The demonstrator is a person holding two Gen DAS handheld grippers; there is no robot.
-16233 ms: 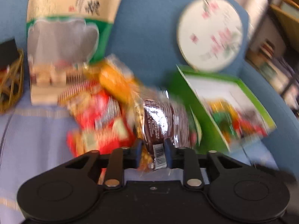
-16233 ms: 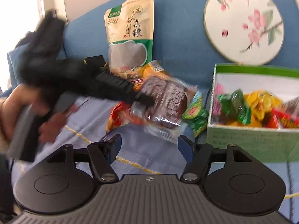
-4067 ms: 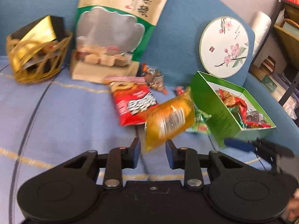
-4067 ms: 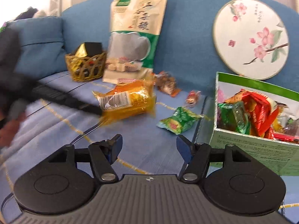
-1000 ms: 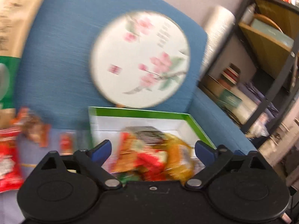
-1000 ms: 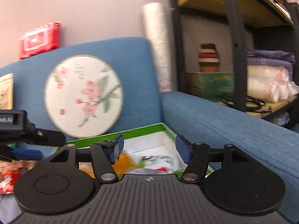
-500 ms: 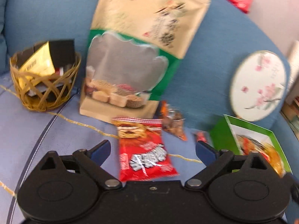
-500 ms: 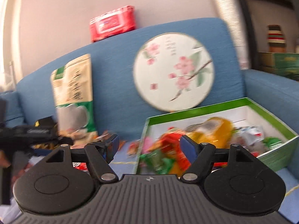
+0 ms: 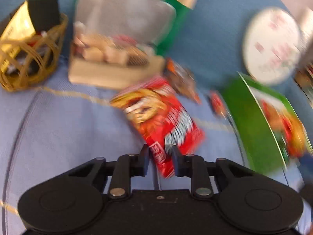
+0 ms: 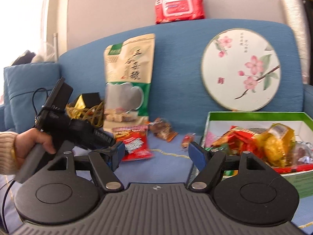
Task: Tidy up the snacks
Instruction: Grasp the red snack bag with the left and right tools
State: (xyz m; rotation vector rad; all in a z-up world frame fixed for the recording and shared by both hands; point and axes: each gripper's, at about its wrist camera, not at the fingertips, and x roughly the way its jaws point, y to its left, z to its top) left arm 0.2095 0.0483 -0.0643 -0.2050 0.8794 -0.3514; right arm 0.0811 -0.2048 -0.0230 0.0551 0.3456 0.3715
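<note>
My left gripper point(image 9: 160, 161) has its jaws pinched on the red foil snack packet's point(image 9: 160, 121) near end — packet on the blue sofa seat point(image 9: 58, 129), left of the green cardboard box point(image 9: 252, 129). Right gripper point(image 10: 156, 154) w/ jaws wide, nothing between — box of snacks just to its right.

Motion blur smears the red snack packet point(image 9: 162, 121) and green box point(image 9: 252, 129). The big pouch point(image 9: 125, 29) is cut off at the top edge.

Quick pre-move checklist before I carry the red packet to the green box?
1. Left gripper shut on red packet: ok, fingers pinch its near end.
2. Grip depth: cannot tell, image blurred.
3. Green box open: ok.
4. Room in box: not ok, snacks piled near the rim.
5. Right gripper open and holding nothing: ok.
6. Loose small wrappers beside the packet: ok, not caught in the grip.
</note>
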